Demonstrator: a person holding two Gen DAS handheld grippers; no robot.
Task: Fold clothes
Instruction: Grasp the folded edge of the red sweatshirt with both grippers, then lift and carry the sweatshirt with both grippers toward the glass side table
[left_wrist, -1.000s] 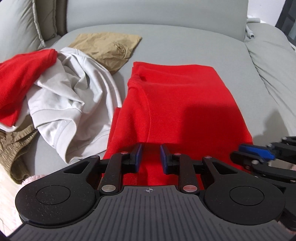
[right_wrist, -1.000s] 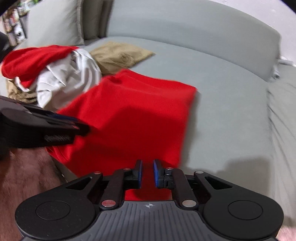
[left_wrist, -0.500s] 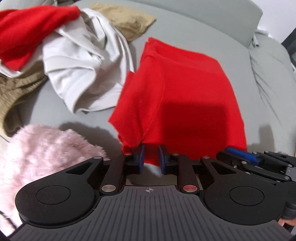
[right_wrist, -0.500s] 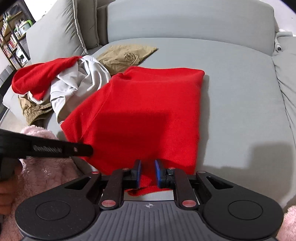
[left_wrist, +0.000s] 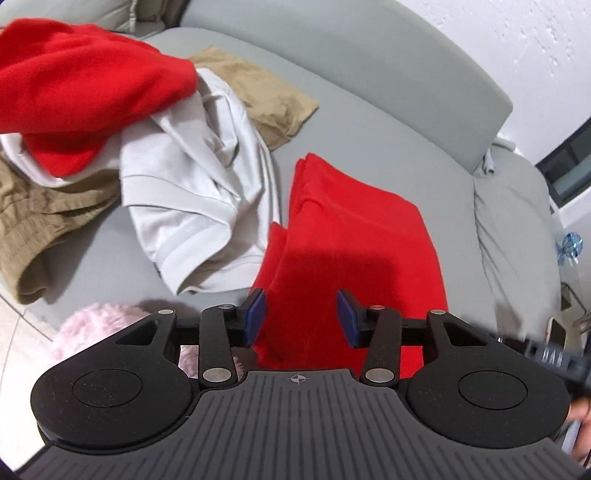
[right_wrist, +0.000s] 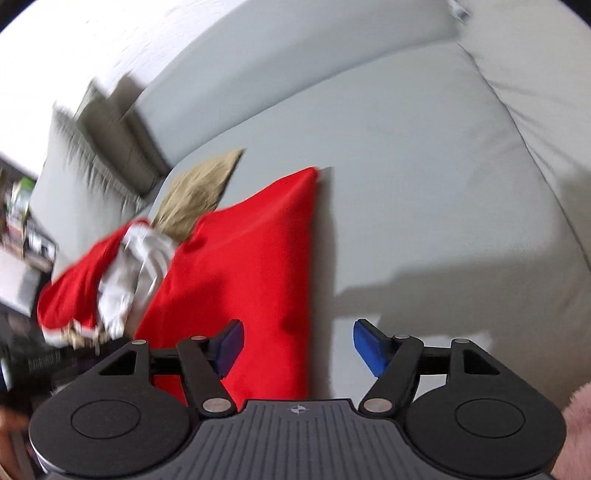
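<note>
Both claws have let go of the red garment's near edge since half a second ago, and their jaws are opening. The left claw (left_wrist: 301, 317) stands spread with the folded red garment (left_wrist: 354, 236) lying flat on the grey sofa (left_wrist: 369, 96) behind its pads, unpinched. The right claw (right_wrist: 297, 345) gapes wider over the garment's right edge at lower centre. At upper left lies a heap: white shirt (left_wrist: 199, 192), a second red piece (left_wrist: 74, 85), tan clothes (left_wrist: 266, 99).
</note>
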